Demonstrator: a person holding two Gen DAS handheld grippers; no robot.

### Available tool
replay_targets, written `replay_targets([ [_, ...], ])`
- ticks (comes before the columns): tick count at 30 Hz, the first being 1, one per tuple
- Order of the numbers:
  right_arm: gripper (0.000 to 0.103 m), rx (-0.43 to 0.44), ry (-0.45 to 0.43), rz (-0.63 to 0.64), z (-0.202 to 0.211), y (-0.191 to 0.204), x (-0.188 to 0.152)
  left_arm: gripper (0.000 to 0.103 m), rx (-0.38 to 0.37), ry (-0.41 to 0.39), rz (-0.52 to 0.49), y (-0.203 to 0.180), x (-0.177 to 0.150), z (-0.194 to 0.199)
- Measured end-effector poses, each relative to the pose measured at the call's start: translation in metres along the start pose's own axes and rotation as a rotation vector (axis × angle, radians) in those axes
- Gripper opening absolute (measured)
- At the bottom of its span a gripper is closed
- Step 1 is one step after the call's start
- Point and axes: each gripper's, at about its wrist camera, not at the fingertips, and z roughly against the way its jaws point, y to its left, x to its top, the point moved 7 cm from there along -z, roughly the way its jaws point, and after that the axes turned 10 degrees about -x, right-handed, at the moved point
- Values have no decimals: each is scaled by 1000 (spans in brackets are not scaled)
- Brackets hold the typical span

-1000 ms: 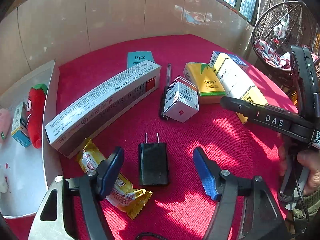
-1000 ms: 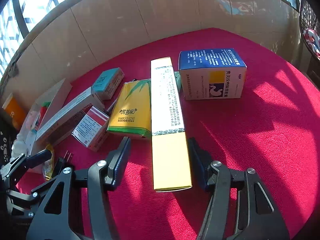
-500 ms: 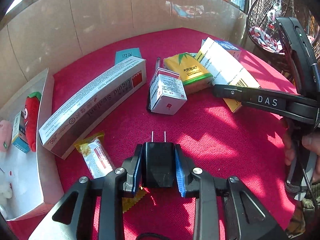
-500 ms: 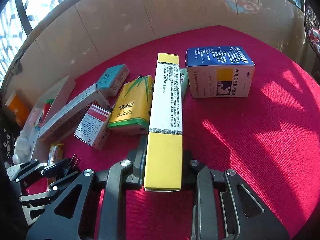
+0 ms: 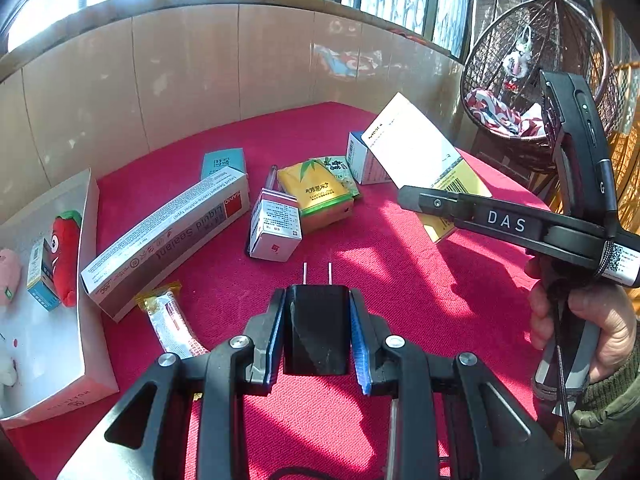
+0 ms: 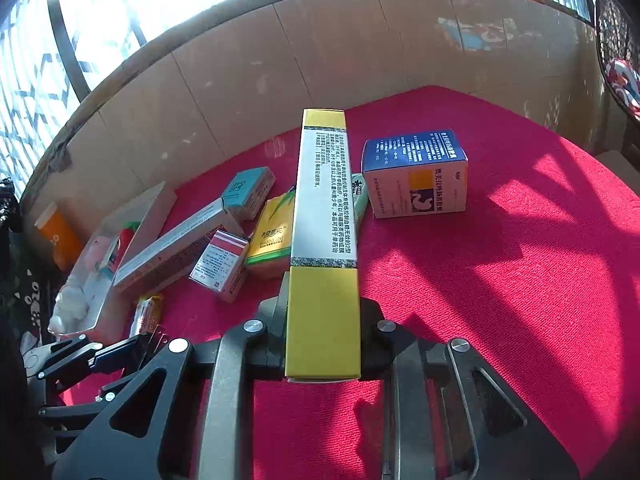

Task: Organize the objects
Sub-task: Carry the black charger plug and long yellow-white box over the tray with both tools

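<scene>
The left gripper [image 5: 316, 332] is clamped on a black plug adapter [image 5: 315, 330], its blue pads [image 5: 360, 354] pressed to both sides and the two prongs pointing away. The right gripper [image 6: 323, 332] is closed tight on the yellow end of a long yellow-and-white box [image 6: 323, 248], which juts forward above the cloth; from the left wrist that box [image 5: 420, 152] shows tilted in the air over the far packets. The right gripper's arm, seen from the side [image 5: 430, 210], bears the letters "DAS", with a hand [image 5: 580, 320] around its grip.

On the red cloth [image 5: 420, 292], just left of the adapter, lies a yellow-ended snack packet [image 5: 168, 320]. At the left edge stands a shallow white open box [image 5: 86, 312]; in it lie a red plush figure with a green top [image 5: 64, 252], a small blue-and-white carton [image 5: 40, 276] touching it, and something pink and white beside them, too cut off to identify.

Beyond the packet lies a long grey-and-white carton [image 5: 168, 236] printed "Liquid Sealant". Next come a small red-and-white box [image 5: 276, 228], a dark pen [image 5: 270, 178] behind it, and a yellow tissue pack [image 5: 316, 196] reading "BAMBOO LOVE". Farther back sit a teal box [image 5: 224, 162] and, to the right, a blue-topped white box [image 6: 416, 176] with Chinese print. A beige board wall [image 5: 200, 80] closes the far side; a hanging wicker chair [image 5: 532, 92] is at the right.
</scene>
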Motion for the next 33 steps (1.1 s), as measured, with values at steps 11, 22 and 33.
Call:
replay_targets([
  [11,20,79,-45,28,38,29,9,29,4,-96,39,7,6,30],
  [22,20,124,-39,84,46,64,6,29,20,-174,101,29,5,60],
  [33,20,145,-39,121,54,83,6,29,30,-225,124,38,6,78],
])
